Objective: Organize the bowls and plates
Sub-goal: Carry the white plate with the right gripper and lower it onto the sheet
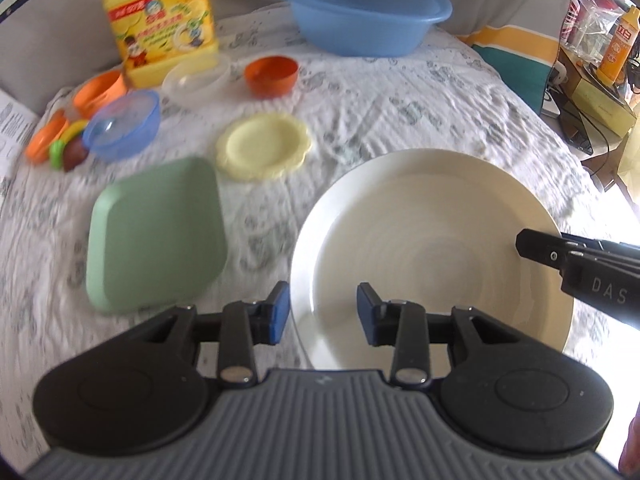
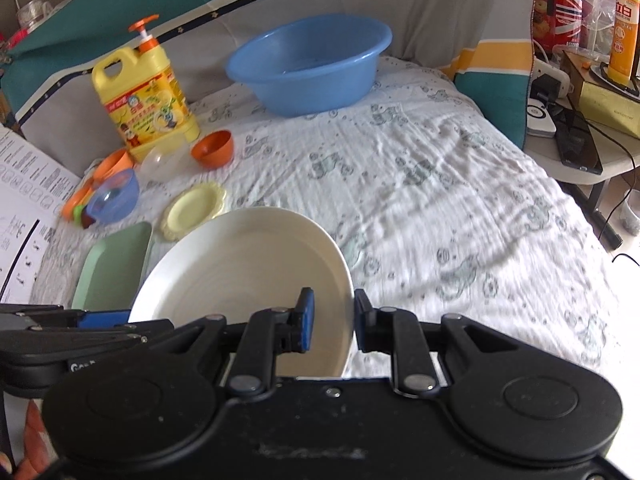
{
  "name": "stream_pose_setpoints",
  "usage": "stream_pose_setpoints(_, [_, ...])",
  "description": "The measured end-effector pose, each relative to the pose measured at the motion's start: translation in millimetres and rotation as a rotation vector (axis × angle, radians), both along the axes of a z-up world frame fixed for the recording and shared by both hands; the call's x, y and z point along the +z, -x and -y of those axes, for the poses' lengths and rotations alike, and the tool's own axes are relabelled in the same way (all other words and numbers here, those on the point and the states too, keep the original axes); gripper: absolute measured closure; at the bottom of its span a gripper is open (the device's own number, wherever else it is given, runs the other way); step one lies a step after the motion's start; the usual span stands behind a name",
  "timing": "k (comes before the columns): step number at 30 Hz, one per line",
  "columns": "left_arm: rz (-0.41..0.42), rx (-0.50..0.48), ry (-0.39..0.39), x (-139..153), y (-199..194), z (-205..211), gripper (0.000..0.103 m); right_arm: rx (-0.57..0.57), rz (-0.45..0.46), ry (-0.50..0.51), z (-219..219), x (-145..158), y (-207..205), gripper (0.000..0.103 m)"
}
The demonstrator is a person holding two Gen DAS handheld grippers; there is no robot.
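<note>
A large white plate (image 1: 420,240) (image 2: 240,272) hangs tilted over the patterned bedsheet, held at two opposite rims. My left gripper (image 1: 323,308) straddles its left rim, the outer pad at the rim's edge and the inner pad over the plate's inside wall; its blue pad (image 2: 104,318) also shows in the right wrist view. My right gripper (image 2: 330,316) (image 1: 524,244) is shut on the right rim. Beyond lie a green square plate (image 1: 156,236) (image 2: 114,268), a small yellow plate (image 1: 264,146) (image 2: 194,208), an orange bowl (image 1: 272,76) (image 2: 212,148) and a blue lidded bowl (image 1: 124,126) (image 2: 114,196).
A blue basin (image 1: 360,8) (image 2: 308,64) and a yellow detergent jug (image 1: 160,20) (image 2: 144,100) stand at the back. A clear bowl (image 1: 196,78), an orange cup (image 1: 100,92) and toy food (image 1: 68,144) sit far left. A cluttered side table (image 2: 572,160) is right of the bed.
</note>
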State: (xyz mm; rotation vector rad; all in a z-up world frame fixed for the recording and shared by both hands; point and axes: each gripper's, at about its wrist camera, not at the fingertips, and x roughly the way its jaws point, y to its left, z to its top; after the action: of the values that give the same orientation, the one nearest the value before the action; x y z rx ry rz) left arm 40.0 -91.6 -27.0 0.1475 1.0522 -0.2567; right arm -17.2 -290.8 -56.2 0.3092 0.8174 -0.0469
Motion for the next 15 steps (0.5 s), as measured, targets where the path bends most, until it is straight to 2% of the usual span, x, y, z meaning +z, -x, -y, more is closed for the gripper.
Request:
stream_pose_setpoints(6, [0.0, 0.018, 0.017, -3.9, 10.8, -8.5, 0.068, 0.001, -0.02, 0.001, -4.7, -6.2, 5.3, 0.082])
stream_pose_setpoints(15, [-0.005, 0.05, 0.014, -16.3, 6.7, -14.6, 0.066, 0.019, -0.044, 0.004, -9.2, -19.7, -10.8, 0.082])
